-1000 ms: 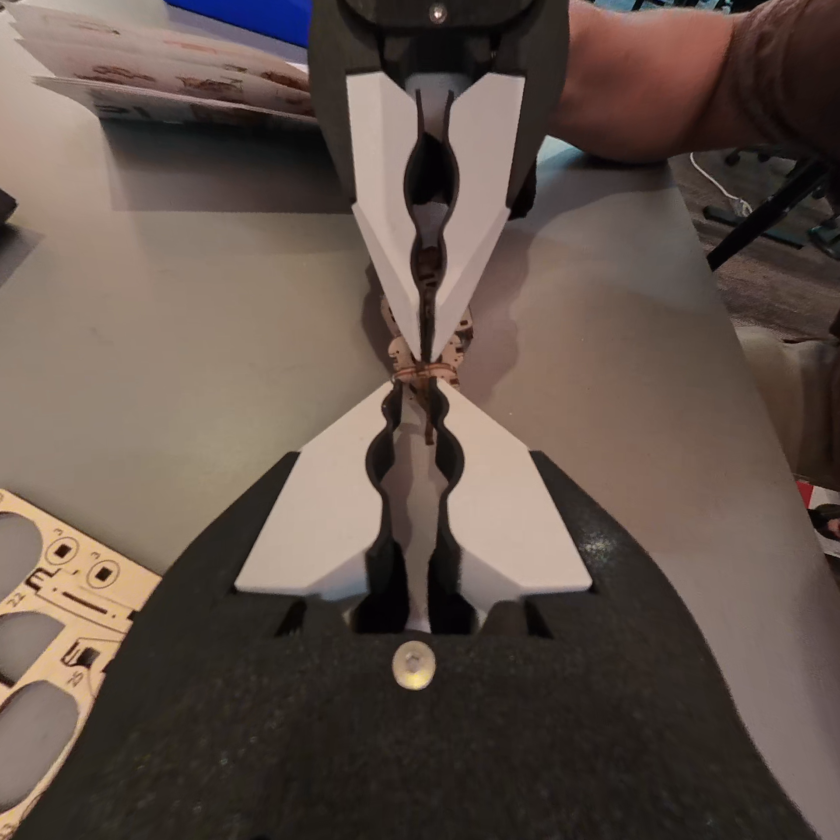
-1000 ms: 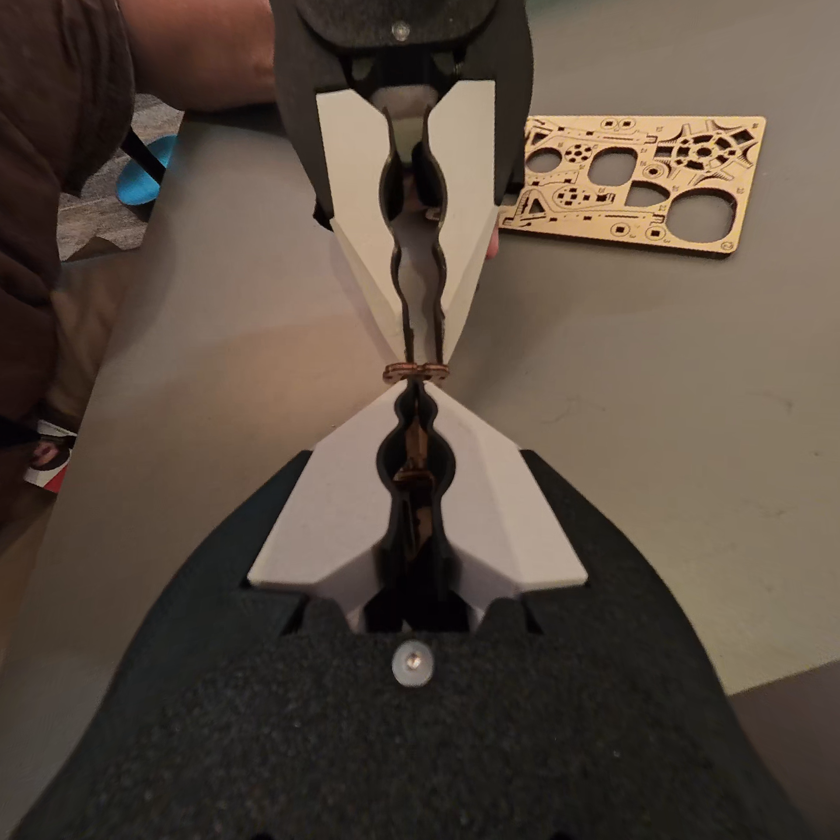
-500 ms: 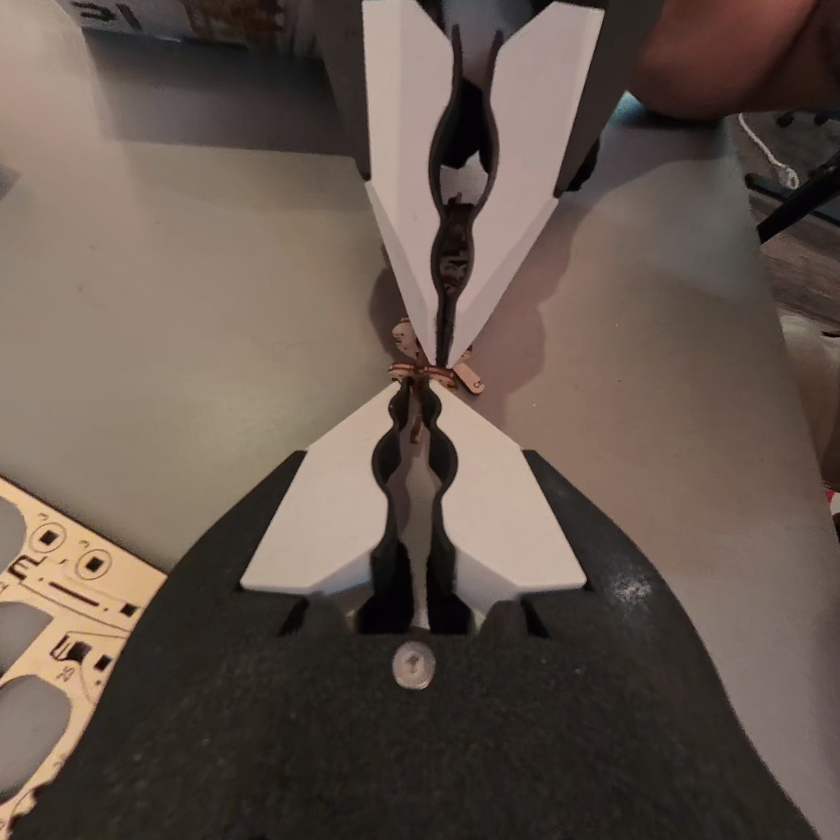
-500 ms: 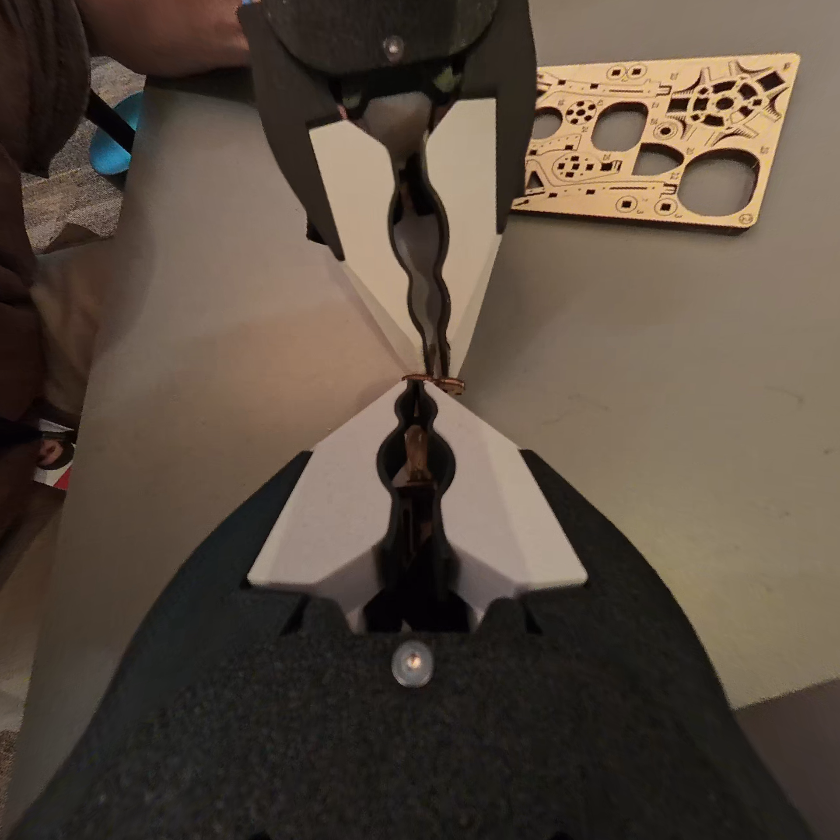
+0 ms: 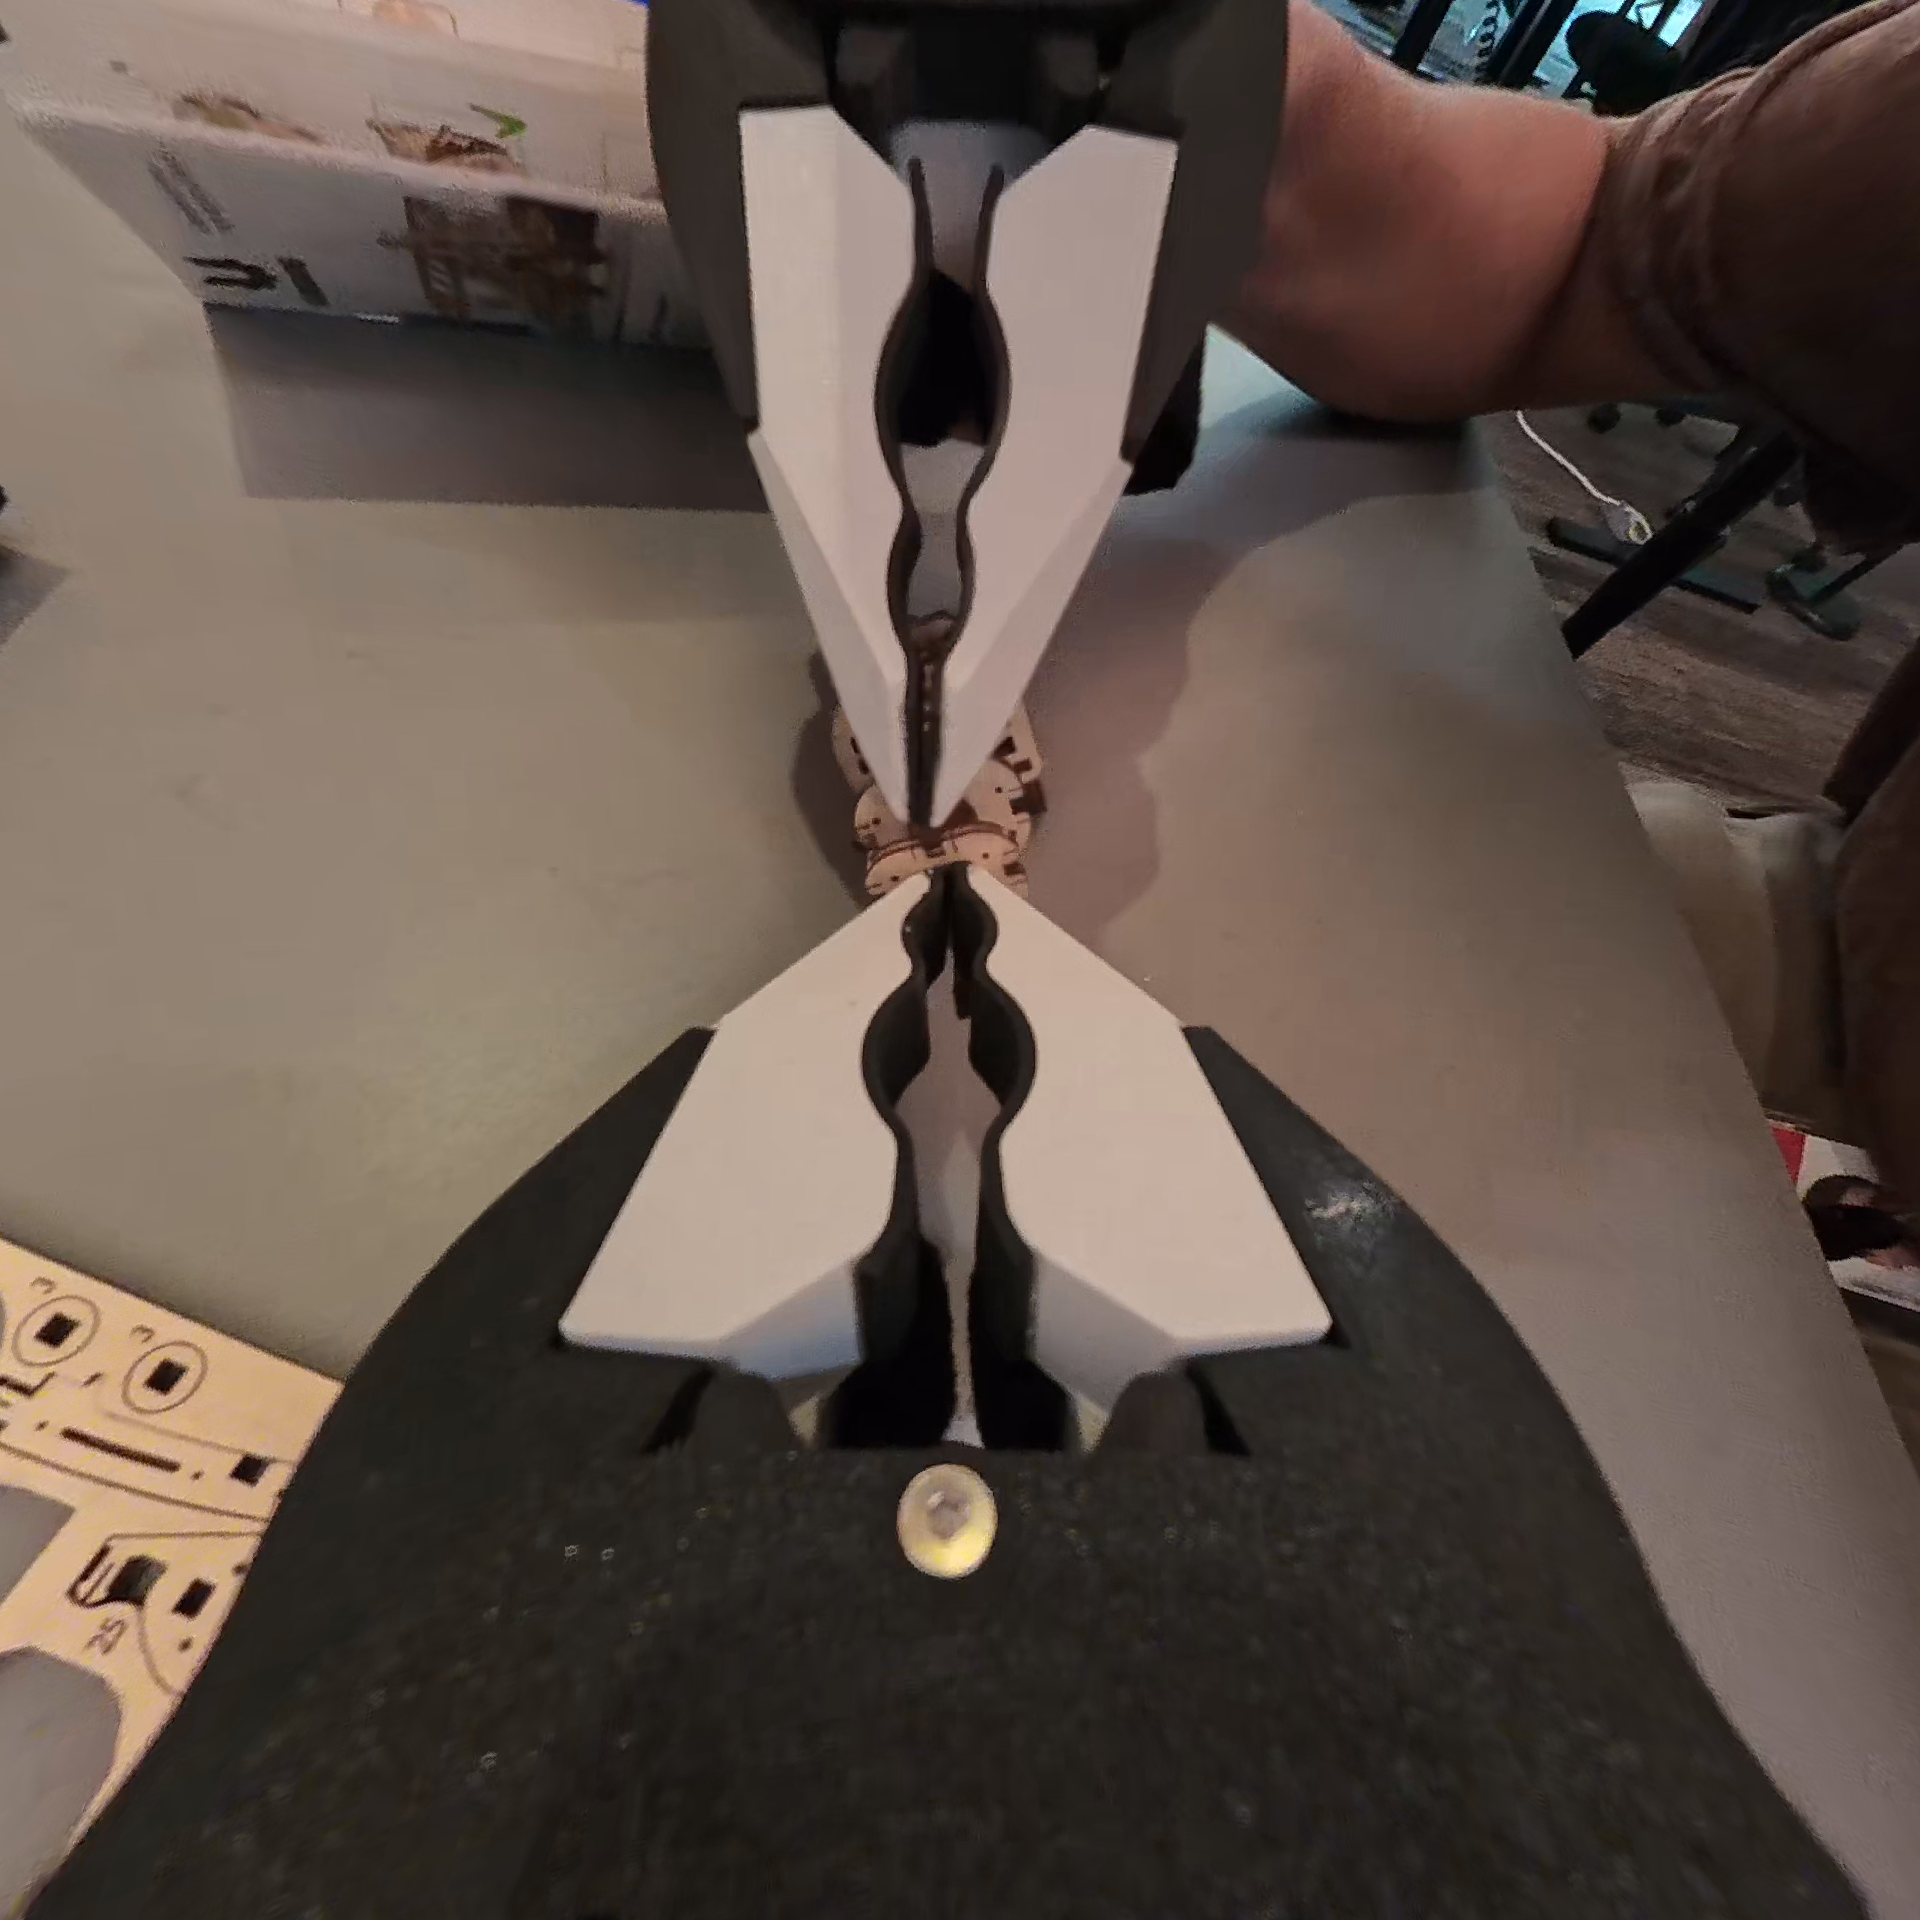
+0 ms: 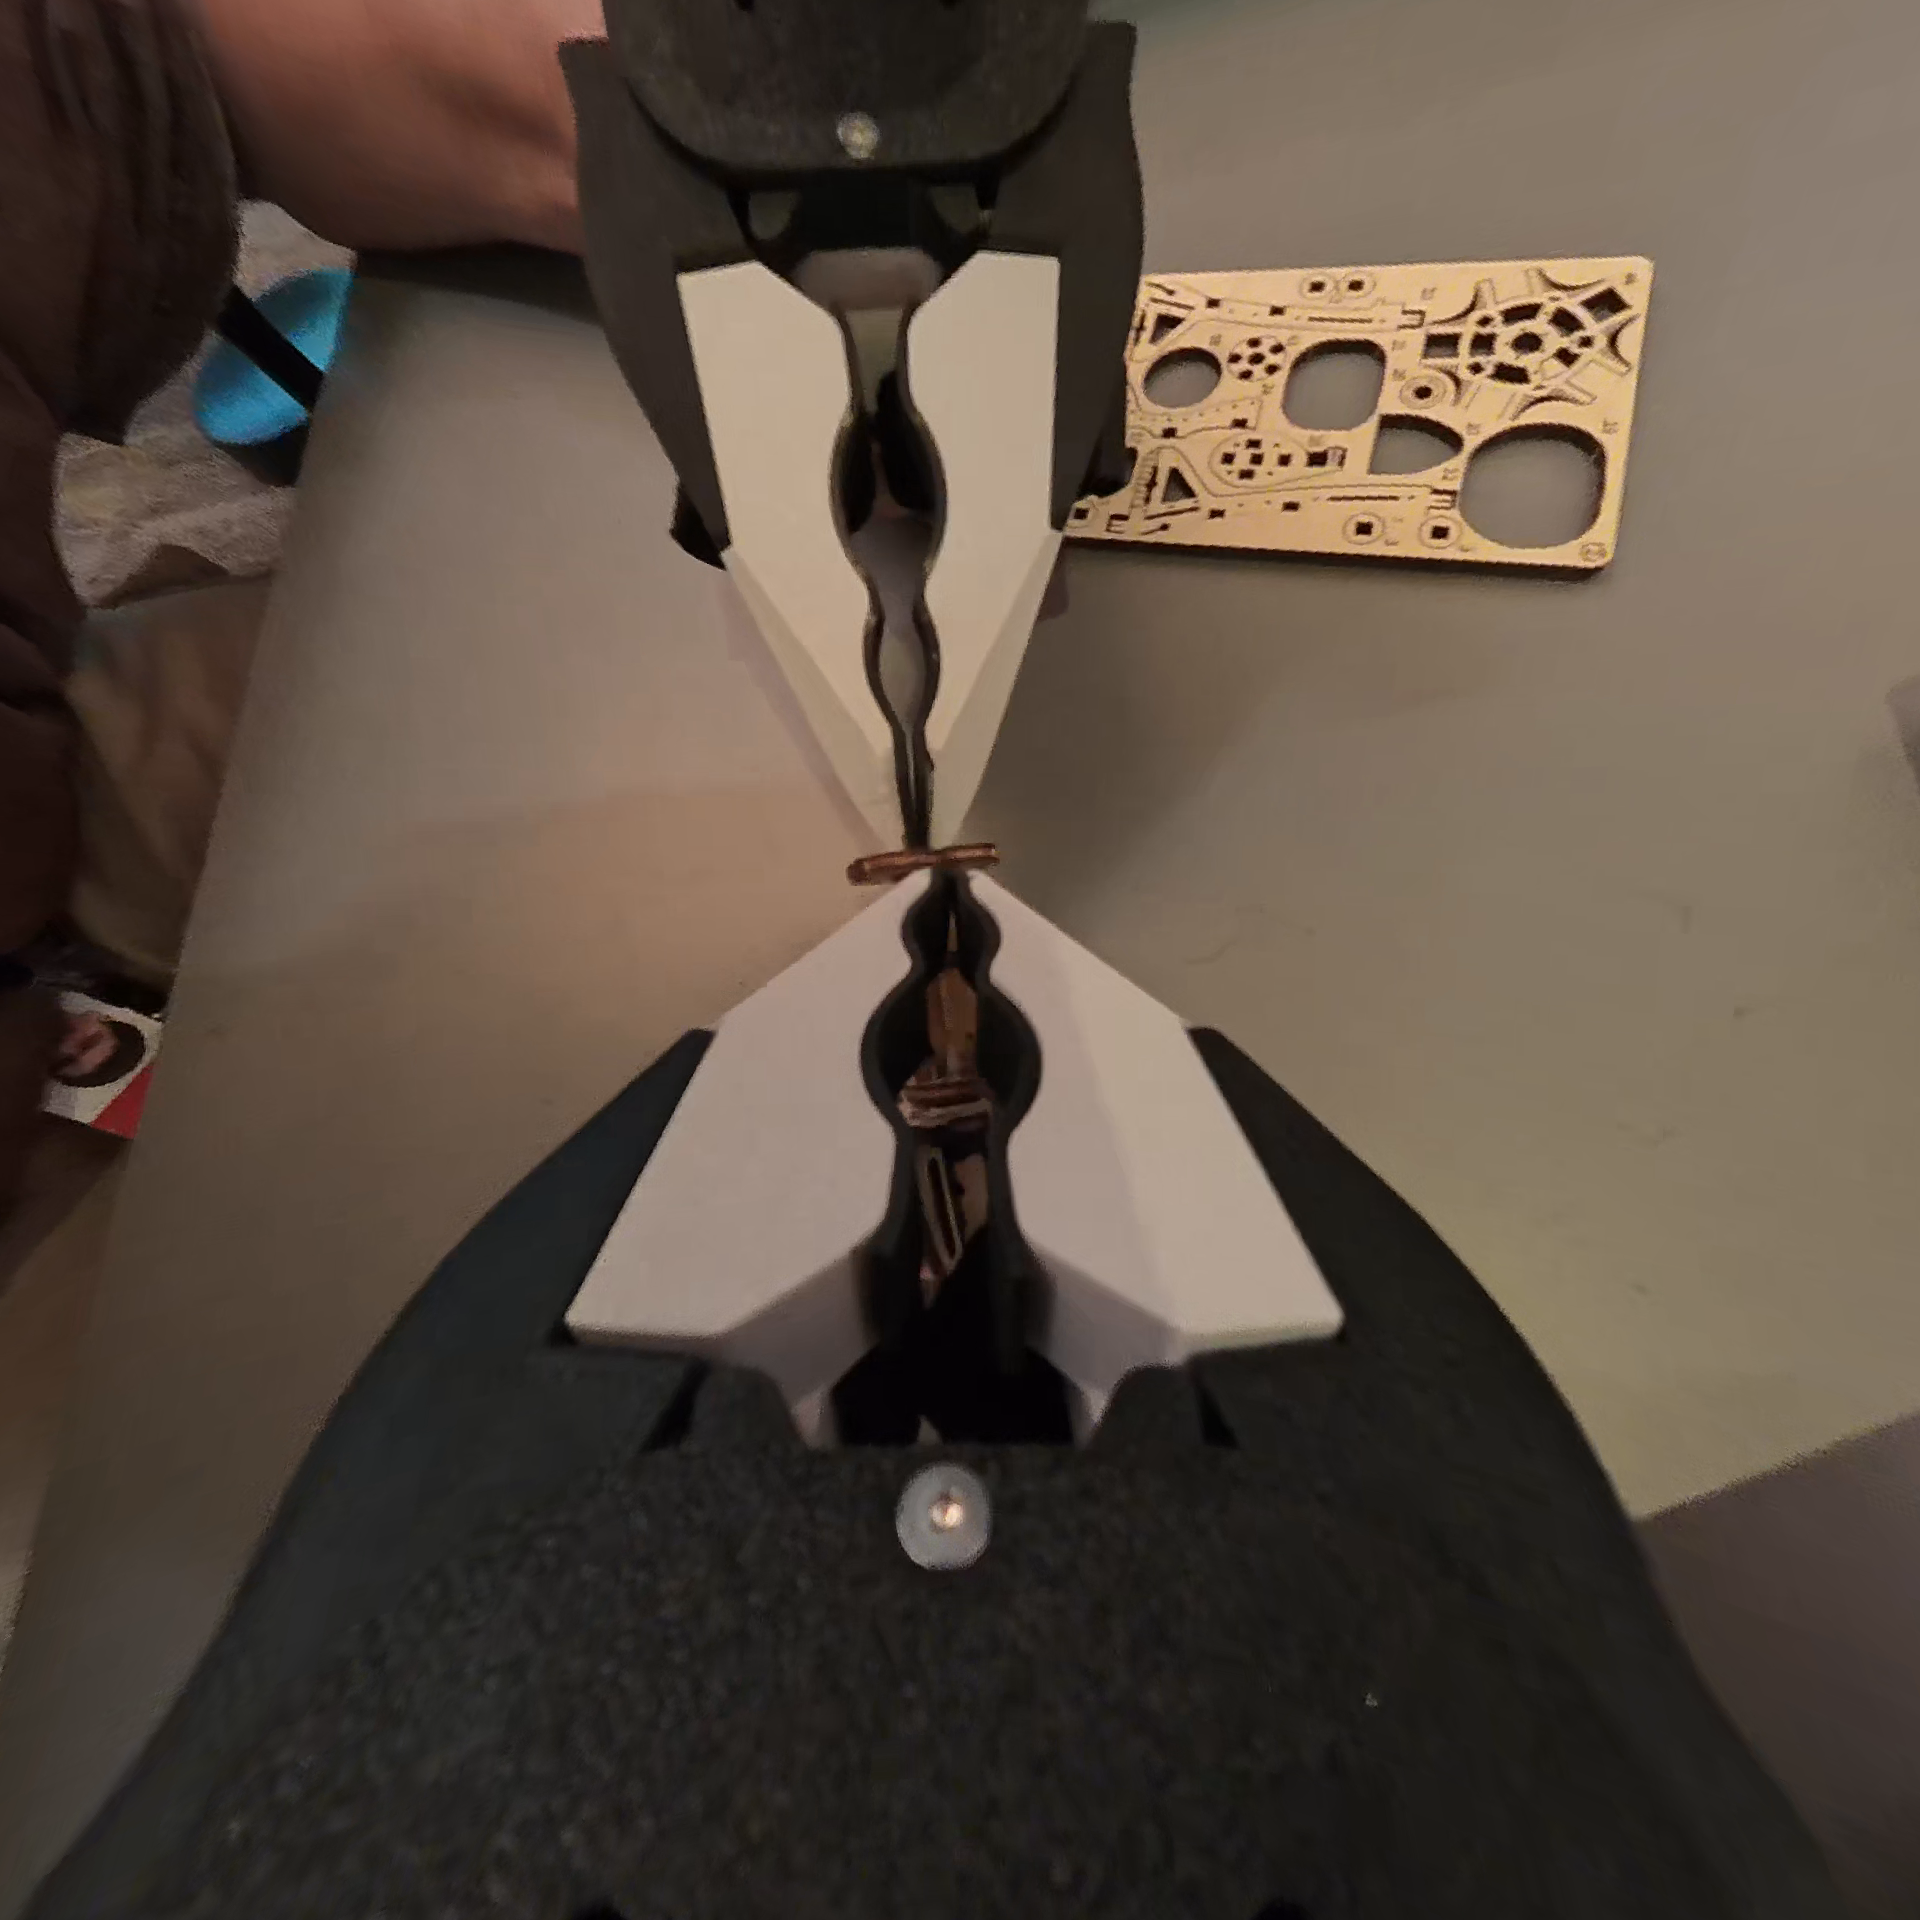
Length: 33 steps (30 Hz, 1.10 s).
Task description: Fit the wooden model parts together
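Note:
My two grippers meet tip to tip above the grey table (image 5: 416,831). My right gripper (image 6: 943,888) is shut on a brown wooden model part (image 6: 948,1091) that runs lengthwise between its pads. In the left wrist view the right gripper (image 5: 925,816) comes in from the top. A flat pale wooden piece (image 5: 982,831) with dark cutouts sits crosswise at the tips. It shows edge-on in the right wrist view (image 6: 920,864). My left gripper (image 5: 940,888) is shut on a thin wooden edge (image 5: 954,987) that sticks back from that piece.
A laser-cut wooden sheet (image 6: 1403,416) with punched-out holes lies behind the left gripper, and its corner shows in the left wrist view (image 5: 104,1455). An open instruction booklet (image 5: 364,208) lies at the far side. A person's arms (image 5: 1507,239) hold the grippers. The table edge (image 5: 1558,675) runs along the right. My left and right fingertips are right by each other.
My left gripper's pads closed from a narrow gap onto the thin wooden edge. The right gripper stayed shut on its part and shifted slightly while the tips stayed together.

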Each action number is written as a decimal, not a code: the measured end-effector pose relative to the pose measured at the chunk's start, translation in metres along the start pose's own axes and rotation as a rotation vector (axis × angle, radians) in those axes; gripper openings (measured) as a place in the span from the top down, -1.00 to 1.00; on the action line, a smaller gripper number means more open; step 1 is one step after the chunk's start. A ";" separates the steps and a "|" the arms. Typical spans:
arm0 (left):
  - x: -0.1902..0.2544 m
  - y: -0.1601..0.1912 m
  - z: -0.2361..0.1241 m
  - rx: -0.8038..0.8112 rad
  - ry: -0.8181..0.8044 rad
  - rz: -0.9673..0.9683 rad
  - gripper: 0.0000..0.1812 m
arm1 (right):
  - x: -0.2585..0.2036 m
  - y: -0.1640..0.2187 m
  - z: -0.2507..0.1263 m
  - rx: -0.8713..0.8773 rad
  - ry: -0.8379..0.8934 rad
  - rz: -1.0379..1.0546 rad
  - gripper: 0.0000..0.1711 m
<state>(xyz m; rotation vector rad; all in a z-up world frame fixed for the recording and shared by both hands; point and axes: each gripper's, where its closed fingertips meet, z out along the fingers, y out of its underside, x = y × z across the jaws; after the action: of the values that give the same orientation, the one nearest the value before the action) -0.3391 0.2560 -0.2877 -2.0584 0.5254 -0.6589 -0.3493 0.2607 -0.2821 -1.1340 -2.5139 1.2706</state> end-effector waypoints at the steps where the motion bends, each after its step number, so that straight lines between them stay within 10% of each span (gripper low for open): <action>1: 0.001 0.000 0.000 0.002 0.007 0.005 1.00 | 0.001 0.000 -0.001 -0.005 0.011 -0.004 1.00; 7: -0.004 0.000 -0.008 0.025 -0.015 -0.025 1.00 | 0.006 -0.004 -0.006 -0.002 0.056 0.009 1.00; 13: -0.009 0.001 -0.013 0.040 -0.058 -0.066 0.40 | 0.009 -0.007 -0.006 0.047 0.045 0.043 1.00; 19: -0.015 -0.001 -0.003 0.016 -0.100 -0.029 0.69 | 0.004 -0.016 -0.007 0.102 0.010 0.049 1.00; 33: 0.000 0.000 0.020 -0.047 -0.095 0.089 0.70 | -0.002 -0.058 -0.032 0.291 -0.046 0.100 1.00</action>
<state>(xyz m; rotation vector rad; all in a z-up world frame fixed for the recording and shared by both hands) -0.3265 0.2690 -0.2970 -2.0865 0.5783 -0.4977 -0.3680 0.2585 -0.2183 -1.1840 -2.2283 1.6394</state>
